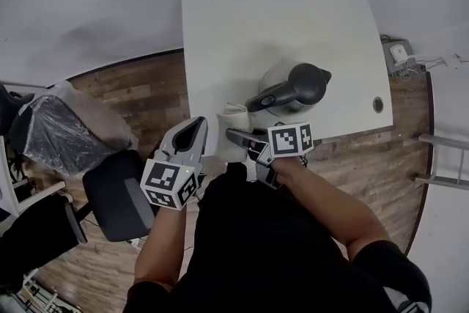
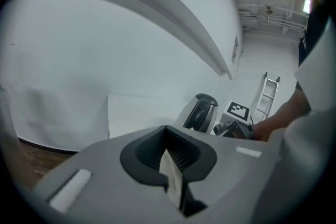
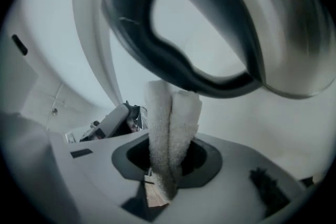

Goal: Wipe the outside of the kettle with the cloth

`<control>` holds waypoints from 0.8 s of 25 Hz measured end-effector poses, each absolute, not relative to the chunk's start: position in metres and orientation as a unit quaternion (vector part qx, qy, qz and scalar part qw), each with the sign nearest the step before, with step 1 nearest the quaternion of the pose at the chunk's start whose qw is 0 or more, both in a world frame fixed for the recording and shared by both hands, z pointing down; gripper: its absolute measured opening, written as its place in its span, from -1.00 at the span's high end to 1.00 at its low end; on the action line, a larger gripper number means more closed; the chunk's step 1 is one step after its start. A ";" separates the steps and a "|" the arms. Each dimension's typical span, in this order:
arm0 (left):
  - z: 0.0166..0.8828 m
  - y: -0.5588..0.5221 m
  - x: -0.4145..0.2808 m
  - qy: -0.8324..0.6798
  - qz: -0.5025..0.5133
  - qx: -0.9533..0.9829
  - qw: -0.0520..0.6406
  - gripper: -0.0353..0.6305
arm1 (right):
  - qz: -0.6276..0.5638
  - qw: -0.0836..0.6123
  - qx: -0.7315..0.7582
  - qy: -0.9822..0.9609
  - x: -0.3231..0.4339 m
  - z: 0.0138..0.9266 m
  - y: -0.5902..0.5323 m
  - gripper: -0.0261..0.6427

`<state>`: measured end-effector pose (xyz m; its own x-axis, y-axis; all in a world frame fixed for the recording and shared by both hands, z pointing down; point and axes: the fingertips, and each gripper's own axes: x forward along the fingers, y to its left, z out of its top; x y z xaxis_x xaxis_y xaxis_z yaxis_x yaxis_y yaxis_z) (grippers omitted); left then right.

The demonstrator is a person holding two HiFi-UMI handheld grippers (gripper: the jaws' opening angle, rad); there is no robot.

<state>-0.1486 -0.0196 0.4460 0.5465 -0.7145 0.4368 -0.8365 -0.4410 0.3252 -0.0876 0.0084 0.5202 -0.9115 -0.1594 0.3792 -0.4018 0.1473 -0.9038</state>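
A steel kettle with a black lid and handle stands near the front edge of the white table. My right gripper is shut on a folded white cloth, just left of the kettle's handle. In the right gripper view the cloth sticks up from the gripper and meets the underside of the black handle. My left gripper hovers at the table's front left edge with its jaws shut, apart from the kettle. A thin white strip shows between its jaws.
A black office chair and a plastic-covered chair stand on the wooden floor at the left. The table has a cable hole at the right. A ladder leans against the far wall.
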 end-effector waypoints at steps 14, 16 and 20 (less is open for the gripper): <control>0.447 -0.009 -0.109 -0.391 0.128 0.874 0.257 0.87 | 0.711 0.055 0.285 -0.641 -0.011 0.595 0.009 0.61; 0.445 -0.008 -0.104 -0.384 0.127 0.879 0.253 0.88 | 0.708 0.045 0.302 -0.637 0.003 0.594 0.012 0.61; 0.439 -0.004 -0.089 -0.372 0.127 0.885 0.250 0.87 | 0.691 0.034 0.323 -0.645 0.032 0.565 0.026 0.61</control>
<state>-0.0885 -0.0035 0.4394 0.6918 -0.5945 0.4098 -0.7211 -0.5988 0.3487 0.0317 0.0259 0.5655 -0.7892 -0.3694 0.4907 -0.4642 -0.1644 -0.8703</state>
